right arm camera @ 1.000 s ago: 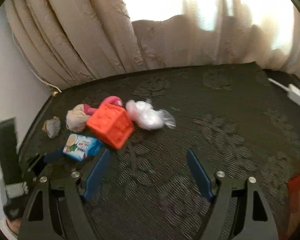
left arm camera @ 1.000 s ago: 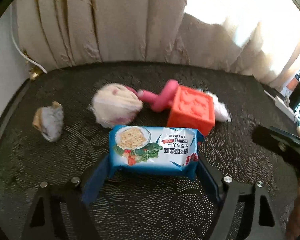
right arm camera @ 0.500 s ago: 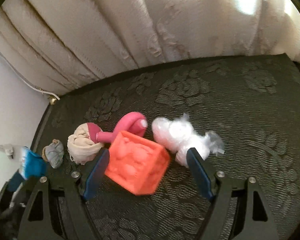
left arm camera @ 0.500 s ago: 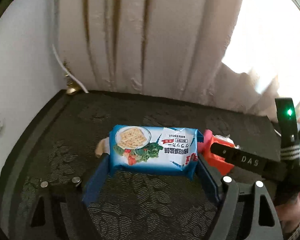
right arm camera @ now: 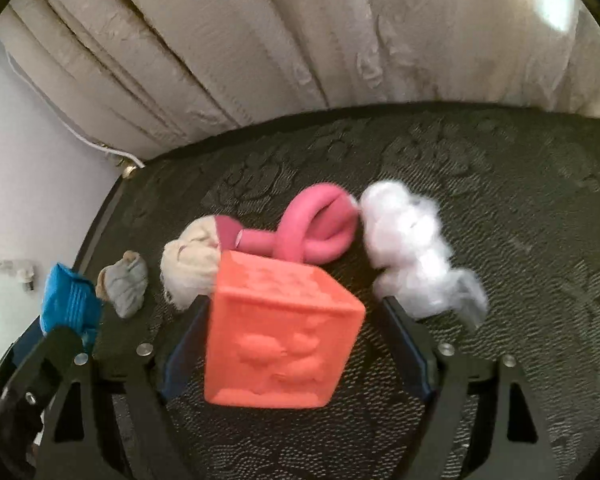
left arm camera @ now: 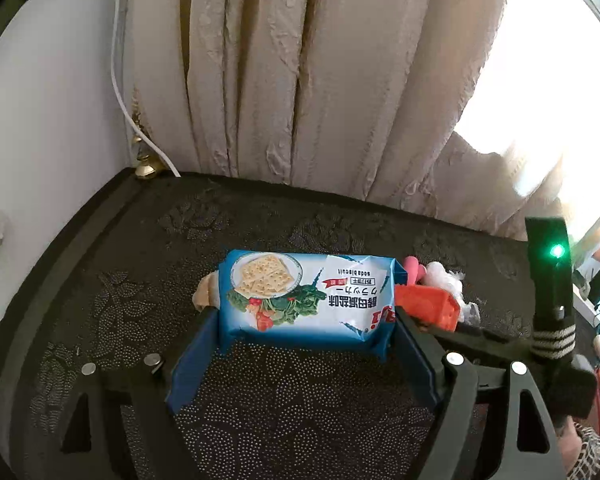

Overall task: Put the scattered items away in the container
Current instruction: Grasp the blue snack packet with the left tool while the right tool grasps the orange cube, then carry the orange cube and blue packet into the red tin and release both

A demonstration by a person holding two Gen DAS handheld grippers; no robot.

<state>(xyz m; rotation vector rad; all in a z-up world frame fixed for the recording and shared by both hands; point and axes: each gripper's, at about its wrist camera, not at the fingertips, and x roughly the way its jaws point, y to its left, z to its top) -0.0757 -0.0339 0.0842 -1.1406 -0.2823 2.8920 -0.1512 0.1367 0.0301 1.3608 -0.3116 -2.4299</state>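
Note:
My left gripper (left arm camera: 306, 312) is shut on a blue cracker packet (left arm camera: 306, 298) and holds it above the dark patterned table (left arm camera: 140, 280). The packet's end also shows at the left of the right wrist view (right arm camera: 70, 300). My right gripper (right arm camera: 294, 308) is open, its fingers either side of an orange embossed cube (right arm camera: 278, 332), with a gap on the right side. The cube (left arm camera: 428, 306) peeks out right of the packet. Behind the cube lie a pink knotted tube (right arm camera: 316, 228), a cream cloth ball (right arm camera: 190, 268), a white crumpled plastic bag (right arm camera: 412, 256) and a grey wad (right arm camera: 126, 286). No container shows.
Beige curtains (right arm camera: 300, 40) hang behind the table, with a white wall (left arm camera: 40, 120) and cable (left arm camera: 124, 92) at the left. The table's raised rim (left arm camera: 60, 264) curves along the left side.
My left gripper has lifted the cracker packet up off the table. My right gripper has moved forward to the orange cube, which now sits between its open fingers.

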